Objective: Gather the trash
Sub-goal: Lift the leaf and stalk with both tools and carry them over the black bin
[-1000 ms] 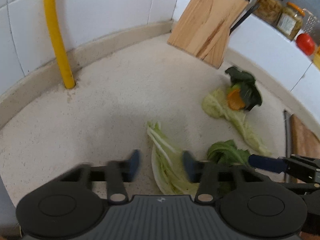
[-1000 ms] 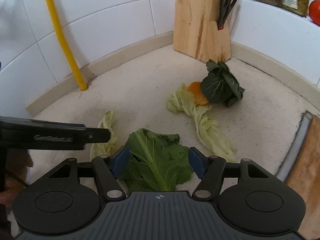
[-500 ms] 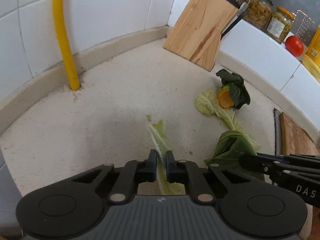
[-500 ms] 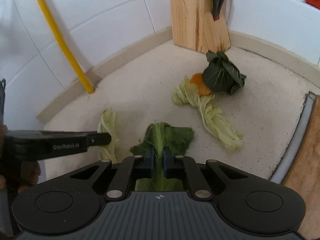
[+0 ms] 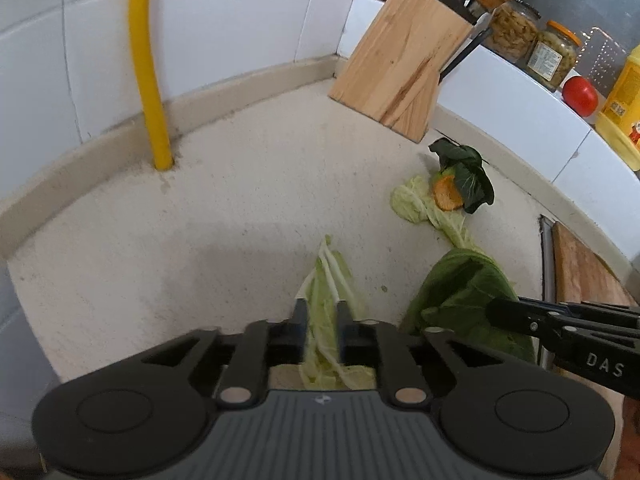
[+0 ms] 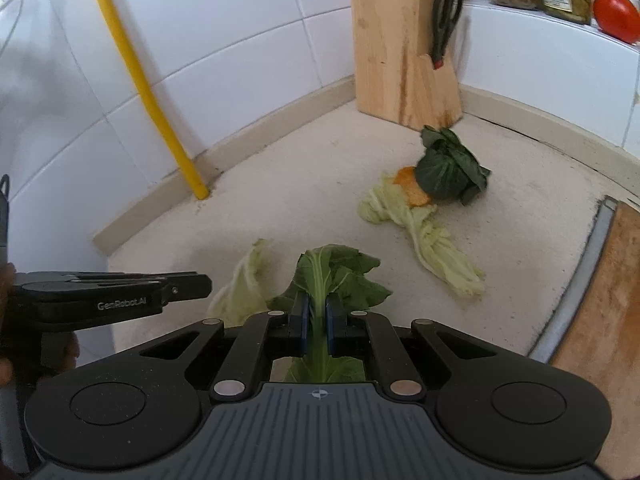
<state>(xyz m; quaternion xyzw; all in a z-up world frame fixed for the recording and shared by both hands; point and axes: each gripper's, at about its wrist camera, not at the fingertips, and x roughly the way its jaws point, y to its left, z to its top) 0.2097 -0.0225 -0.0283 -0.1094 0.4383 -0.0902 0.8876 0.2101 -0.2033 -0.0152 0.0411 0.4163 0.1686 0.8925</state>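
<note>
Worktop [image 5: 200,208]: speckled, by white tiles.
Left hand-held gripper [image 5: 321,322]: opening, pale leaf [image 5: 328,280] between pads.
Right hand-held gripper [image 6: 315,320]: pinching green leaf [image 6: 340,272] by its stalk.
Leaves: light, floppy; stalks probably hold best.

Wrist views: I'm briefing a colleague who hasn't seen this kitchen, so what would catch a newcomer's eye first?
Probably the two claws, each with a vegetable scrap between its fingers: the left claw, jaws opening, around a pale cabbage leaf, the right claw shut on a dark green leaf. Behind them on the speckled counter lies a heap of cabbage, an orange slice and dark greens, before a wooden knife block. A yellow pipe climbs the tiled wall.
</note>
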